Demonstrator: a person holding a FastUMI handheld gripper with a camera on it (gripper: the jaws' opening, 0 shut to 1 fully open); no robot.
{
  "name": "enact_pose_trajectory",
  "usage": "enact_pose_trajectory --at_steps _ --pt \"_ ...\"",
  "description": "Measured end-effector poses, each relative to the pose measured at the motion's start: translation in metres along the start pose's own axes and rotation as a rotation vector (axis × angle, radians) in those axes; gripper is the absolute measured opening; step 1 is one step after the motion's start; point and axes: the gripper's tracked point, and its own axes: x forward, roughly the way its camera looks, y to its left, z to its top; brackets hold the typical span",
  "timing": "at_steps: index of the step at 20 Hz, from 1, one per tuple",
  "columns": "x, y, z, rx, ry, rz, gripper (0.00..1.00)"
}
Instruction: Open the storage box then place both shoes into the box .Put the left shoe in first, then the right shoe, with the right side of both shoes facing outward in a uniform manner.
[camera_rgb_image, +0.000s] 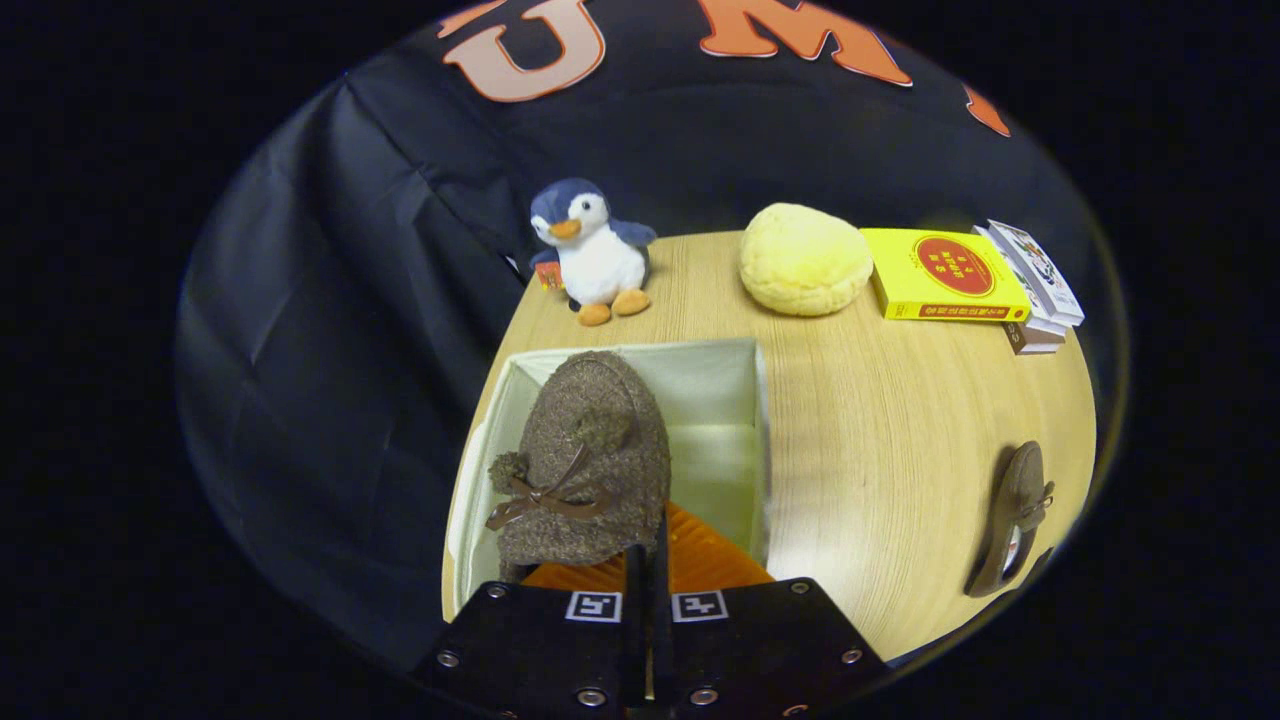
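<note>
A brown fuzzy shoe (590, 460) with a brown bow and pompoms hangs toe-forward over the open white storage box (735, 400). My gripper (648, 560) is shut on the shoe's heel edge, the fingers pressed close together. The shoe sits above the box's left half. The second brown shoe (1015, 515) lies on its side on the wooden table, far to the right of the box and the fingers.
Beyond the box stand a plush penguin (592, 250), a round yellow cushion (805, 258) and a stack of books (960, 275) with a yellow one on top. The table's left edge (490, 380) runs right beside the box against the black cloth wall.
</note>
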Motion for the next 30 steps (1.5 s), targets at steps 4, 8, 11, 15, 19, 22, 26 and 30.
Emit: enact_pose_trajectory --at_steps 4,8,11,15,19,22,26,30 --pt "0.037 0.004 -0.019 -0.013 0.077 -0.051 0.04" --pt "0.066 0.013 -0.032 0.014 0.145 -0.069 0.06" --pt "0.078 0.021 -0.036 0.027 0.17 -0.053 0.06" --pt "0.067 0.033 -0.047 -0.004 0.204 0.015 0.2" --pt "0.029 0.049 -0.036 0.001 0.153 0.152 0.41" --pt "-0.016 0.051 -0.015 -0.01 0.069 0.243 0.57" --pt "-0.074 0.027 0.011 -0.047 -0.085 0.285 0.69" --pt "-0.111 -0.025 0.016 -0.078 -0.173 0.254 0.81"
